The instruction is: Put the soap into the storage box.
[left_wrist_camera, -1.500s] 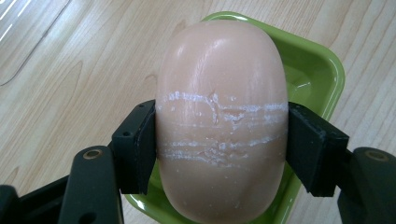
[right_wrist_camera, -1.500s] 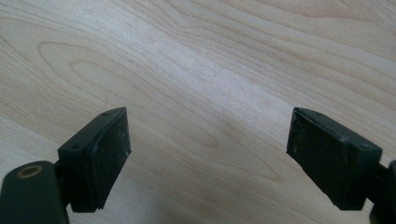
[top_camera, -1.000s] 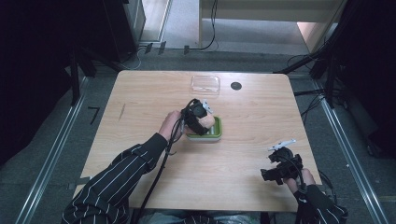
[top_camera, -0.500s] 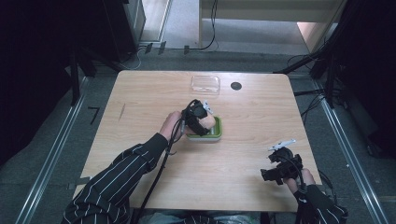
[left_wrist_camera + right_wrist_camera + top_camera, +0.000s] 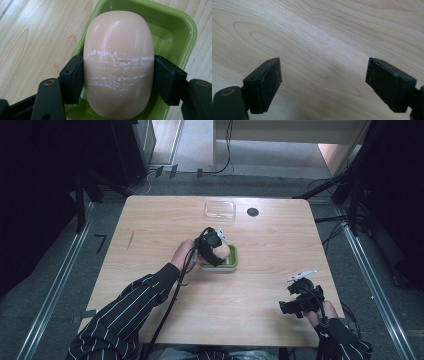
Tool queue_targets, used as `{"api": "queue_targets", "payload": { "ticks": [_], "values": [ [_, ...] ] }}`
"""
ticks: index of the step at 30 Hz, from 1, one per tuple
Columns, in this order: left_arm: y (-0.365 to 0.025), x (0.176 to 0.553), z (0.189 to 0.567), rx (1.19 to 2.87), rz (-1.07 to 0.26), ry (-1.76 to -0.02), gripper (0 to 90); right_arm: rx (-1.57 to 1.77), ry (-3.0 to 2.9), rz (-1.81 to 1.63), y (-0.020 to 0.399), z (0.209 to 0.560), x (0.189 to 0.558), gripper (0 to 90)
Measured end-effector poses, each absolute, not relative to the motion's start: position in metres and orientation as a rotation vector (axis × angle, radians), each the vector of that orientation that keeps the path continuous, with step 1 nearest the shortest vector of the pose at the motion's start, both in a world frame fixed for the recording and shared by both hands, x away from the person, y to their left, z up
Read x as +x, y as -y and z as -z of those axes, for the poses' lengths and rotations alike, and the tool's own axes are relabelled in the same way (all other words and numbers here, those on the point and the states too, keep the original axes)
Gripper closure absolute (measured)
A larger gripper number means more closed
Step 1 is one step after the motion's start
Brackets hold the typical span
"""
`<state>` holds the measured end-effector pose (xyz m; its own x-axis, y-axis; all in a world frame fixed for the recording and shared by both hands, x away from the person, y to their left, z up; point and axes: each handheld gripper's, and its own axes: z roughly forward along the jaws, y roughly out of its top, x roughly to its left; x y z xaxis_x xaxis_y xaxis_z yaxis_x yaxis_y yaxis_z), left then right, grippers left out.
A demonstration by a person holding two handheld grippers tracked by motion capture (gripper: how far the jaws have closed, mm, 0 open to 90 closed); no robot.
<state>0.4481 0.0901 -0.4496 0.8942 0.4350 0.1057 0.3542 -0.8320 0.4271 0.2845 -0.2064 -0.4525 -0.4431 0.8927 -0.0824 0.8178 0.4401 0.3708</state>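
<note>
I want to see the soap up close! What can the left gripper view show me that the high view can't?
Left gripper view: white scrape lines across the pink soap, with a black pad pressed on each side. High view: the whole table, a clear lid at its far edge, and the right gripper open near the front edge. Both: the left gripper shut on the soap over the green dish.

One camera overlooks the table (image 5: 150, 230) from above; two ride close, sharing its wood.
</note>
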Motion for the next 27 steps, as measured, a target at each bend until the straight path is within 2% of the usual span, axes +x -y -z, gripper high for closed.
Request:
{"api": "queue_targets", "payload": {
  "ticks": [18, 22, 27],
  "values": [
    [-0.0905, 0.4469, 0.4487, 2.656, -0.269, -0.577, 29.6, 1.469, -2.433, -0.416, 0.2058, 0.4528, 0.2854, 14.2],
    [-0.09, 0.4463, 0.4472, 2.654, -0.286, -0.584, 27.4, 1.479, -2.43, -0.411, 0.2067, 0.4524, 0.2843, 14.2],
    [-0.0896, 0.446, 0.4427, 2.641, -0.306, -0.592, 20.5, 1.484, -2.426, -0.411, 0.2084, 0.4523, 0.2831, 14.2]
  ]
}}
